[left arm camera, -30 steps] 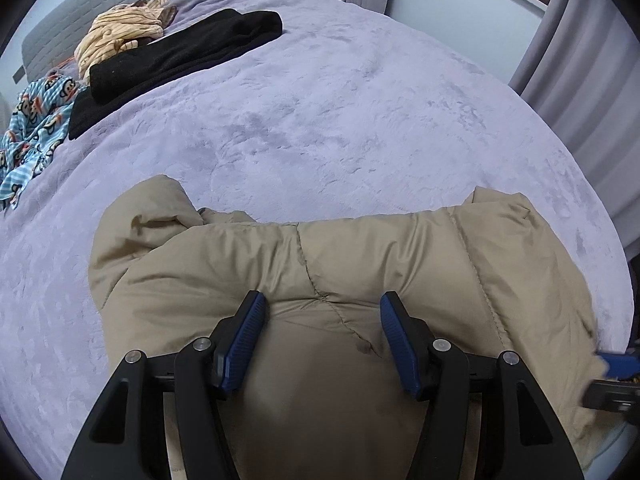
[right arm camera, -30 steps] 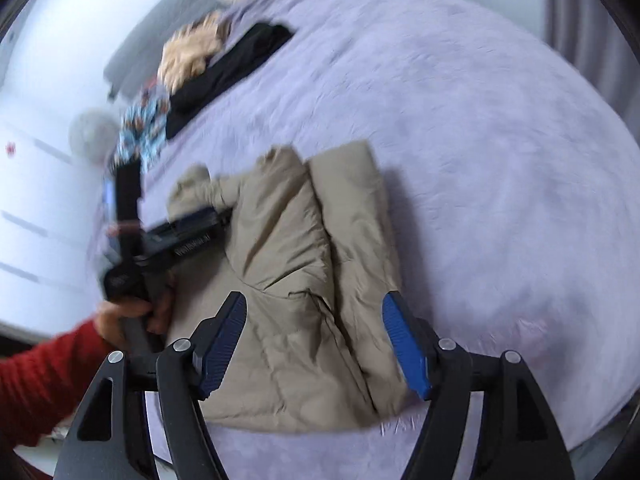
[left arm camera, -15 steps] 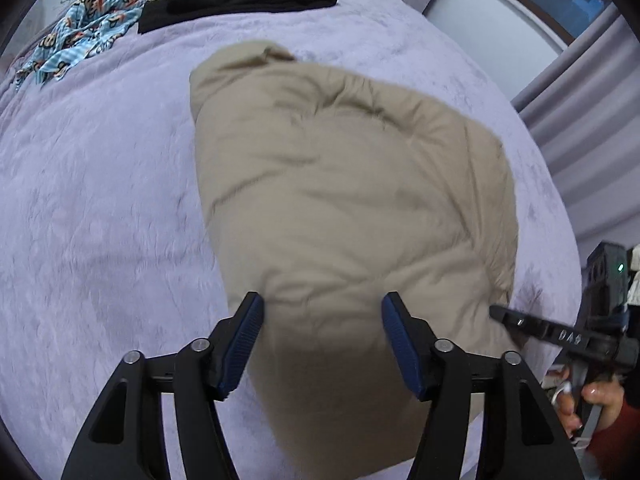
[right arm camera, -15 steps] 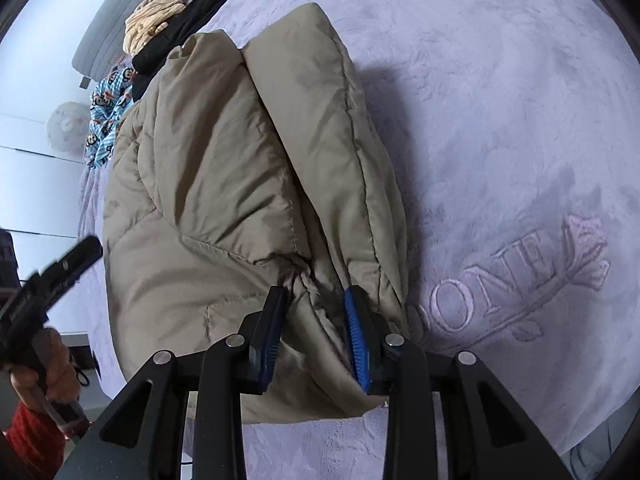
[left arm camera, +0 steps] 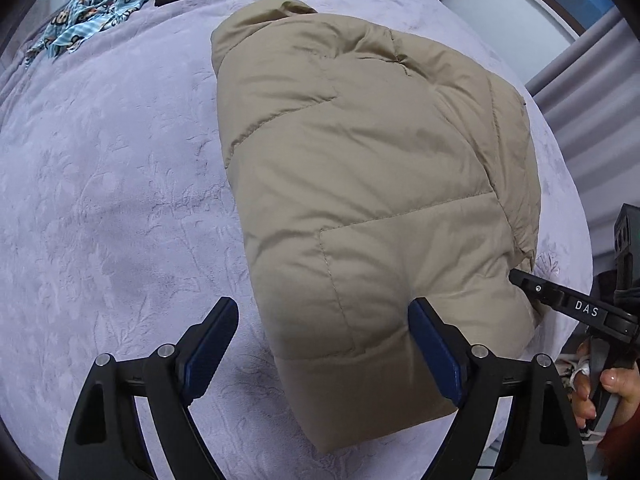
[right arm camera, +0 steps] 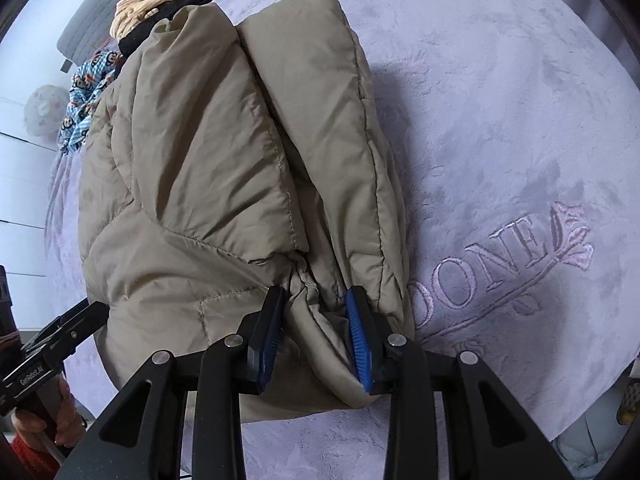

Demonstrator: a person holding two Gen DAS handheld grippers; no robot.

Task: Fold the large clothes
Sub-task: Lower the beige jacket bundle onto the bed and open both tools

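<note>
Bedspread [left arm camera: 100, 200] lilac, plush — left gripper [left arm camera: 320, 344] opening, empty; right gripper [right arm camera: 316, 320] pinching jacket [right arm camera: 192, 184].

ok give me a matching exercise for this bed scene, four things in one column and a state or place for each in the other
Things:
1. jacket
2. left claw
3. right claw
4. monkey-print cloth

States or places:
A. crumpled at the far edge of the bed
B. jaws wide, opening, gripping nothing
C. folded in the middle of the blanket
D. pads around a bunched fold of fabric

Pairs: 1-C, 2-B, 3-D, 4-A
</note>
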